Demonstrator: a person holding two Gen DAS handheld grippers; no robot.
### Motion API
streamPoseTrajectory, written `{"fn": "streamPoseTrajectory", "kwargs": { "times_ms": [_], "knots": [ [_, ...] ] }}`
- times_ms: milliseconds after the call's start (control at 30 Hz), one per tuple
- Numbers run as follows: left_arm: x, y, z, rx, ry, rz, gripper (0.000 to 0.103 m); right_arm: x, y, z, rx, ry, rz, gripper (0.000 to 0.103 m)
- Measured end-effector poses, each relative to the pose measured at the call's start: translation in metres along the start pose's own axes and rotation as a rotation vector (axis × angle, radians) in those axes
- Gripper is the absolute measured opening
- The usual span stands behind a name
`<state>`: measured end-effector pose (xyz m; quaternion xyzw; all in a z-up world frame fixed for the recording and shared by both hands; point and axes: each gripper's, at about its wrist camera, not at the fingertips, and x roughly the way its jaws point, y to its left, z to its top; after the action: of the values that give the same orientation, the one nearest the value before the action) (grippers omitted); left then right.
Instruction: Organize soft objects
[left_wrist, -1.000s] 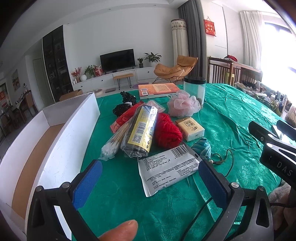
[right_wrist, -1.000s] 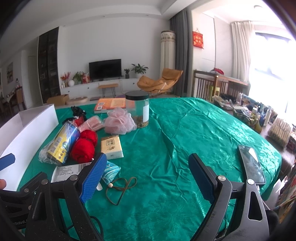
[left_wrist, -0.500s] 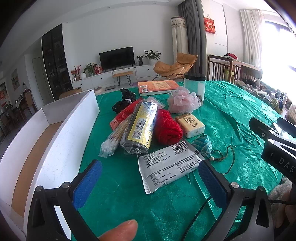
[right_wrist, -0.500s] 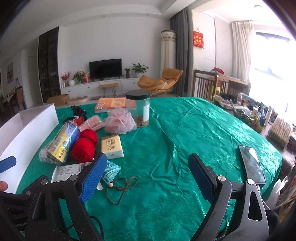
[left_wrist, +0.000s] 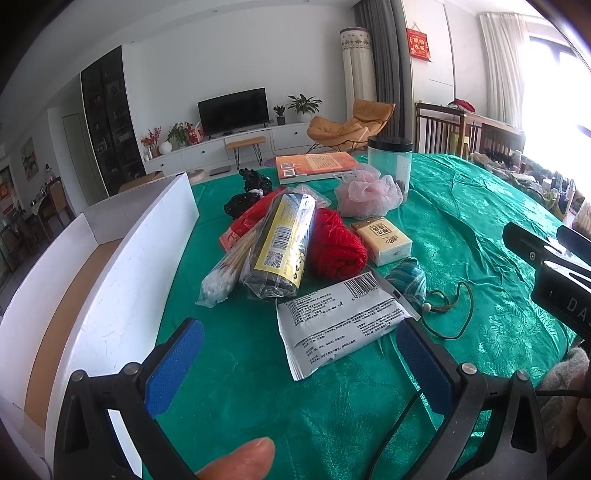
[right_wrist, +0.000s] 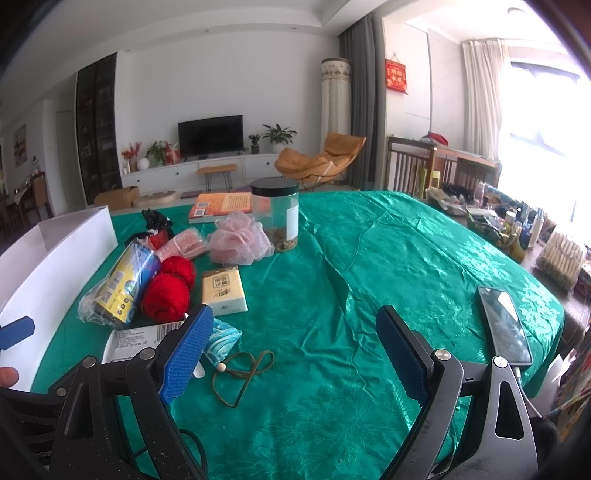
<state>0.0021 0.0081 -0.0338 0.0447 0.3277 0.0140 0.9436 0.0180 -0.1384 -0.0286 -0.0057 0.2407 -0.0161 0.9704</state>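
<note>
Where clutter crowds the green cloth (right_wrist: 369, 258), phone (right_wrist: 504, 325) apart, jar (right_wrist: 275, 218) behind.

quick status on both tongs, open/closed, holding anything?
Left tongs: open, holding nothing, above the white packet.
Right tongs: open, holding nothing, over the green tablecloth.

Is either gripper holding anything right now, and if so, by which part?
Nothing is held. The left gripper and right gripper are both open above the green tablecloth.
</note>
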Motion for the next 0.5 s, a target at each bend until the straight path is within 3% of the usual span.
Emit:
{"fn": "streamPoseTrajectory", "kwargs": {
  "times_ms": [500],
  "knots": [
    [0.0062,0.0045,-0.0041,0.003,0.039,0.024,0.103,0.0006,-0.0064,-0.0006,0.02,0.01,0.007,0.091]
  ]
}}
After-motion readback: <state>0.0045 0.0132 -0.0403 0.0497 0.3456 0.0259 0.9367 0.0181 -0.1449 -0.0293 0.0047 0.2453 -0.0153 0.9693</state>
